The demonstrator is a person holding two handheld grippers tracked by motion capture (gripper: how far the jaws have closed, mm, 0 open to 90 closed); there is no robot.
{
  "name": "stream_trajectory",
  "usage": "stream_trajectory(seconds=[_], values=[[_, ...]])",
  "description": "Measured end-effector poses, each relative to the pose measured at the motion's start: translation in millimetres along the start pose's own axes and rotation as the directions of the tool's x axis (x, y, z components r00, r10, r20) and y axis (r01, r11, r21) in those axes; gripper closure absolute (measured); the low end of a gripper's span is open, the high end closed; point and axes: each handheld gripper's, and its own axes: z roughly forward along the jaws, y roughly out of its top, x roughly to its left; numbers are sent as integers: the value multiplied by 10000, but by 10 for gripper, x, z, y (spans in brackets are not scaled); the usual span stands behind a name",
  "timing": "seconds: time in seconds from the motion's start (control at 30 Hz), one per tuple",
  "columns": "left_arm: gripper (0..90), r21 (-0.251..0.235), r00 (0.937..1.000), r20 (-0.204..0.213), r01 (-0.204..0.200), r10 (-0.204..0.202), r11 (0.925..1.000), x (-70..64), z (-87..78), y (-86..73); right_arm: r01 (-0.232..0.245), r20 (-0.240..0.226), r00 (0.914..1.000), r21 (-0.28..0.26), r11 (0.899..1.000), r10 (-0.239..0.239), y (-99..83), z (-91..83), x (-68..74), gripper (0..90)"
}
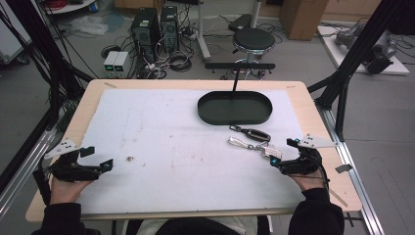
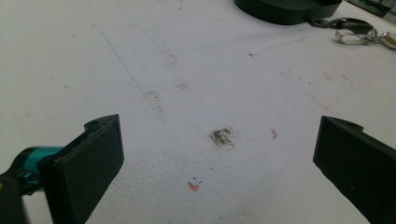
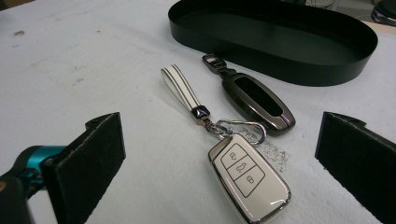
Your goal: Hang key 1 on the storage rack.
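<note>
While the right gripper (image 3: 219,168) hovers with jaws wide apart, holding nothing, the white key fob (image 3: 250,179) lies between them beside the dark key fob (image 3: 259,102), near the black tray (image 3: 280,60); the left gripper (image 2: 219,163) likewise gapes, holding nothing.

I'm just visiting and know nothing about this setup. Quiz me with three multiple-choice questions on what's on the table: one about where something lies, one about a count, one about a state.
1. Where does the white key fob lie?
A. inside the black oval tray
B. on the white mat, between the right hand-held gripper's jaws
C. under the left hand-held gripper

2. How many key fobs lie on the mat?
A. one
B. two
C. four

3. How do the jaws of the left hand-held gripper stand?
A. wide apart, holding nothing
B. shut on a fob
C. shut on the tray

Answers:
1 B: the right gripper view shows it on the white mat, in front of the black oval tray, with the right hand-held gripper open around it.
2 B: the white one and a dark key fob.
3 A: bare mat lies between them.
</note>
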Motion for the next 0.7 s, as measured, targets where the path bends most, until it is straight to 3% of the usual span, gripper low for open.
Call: stream_trajectory(seconds=[0.7], values=[[22, 221, 9997, 72, -215, 214, 9995, 0, 34, -5, -91, 104, 9999, 565, 9984, 85, -17, 55, -24, 8]])
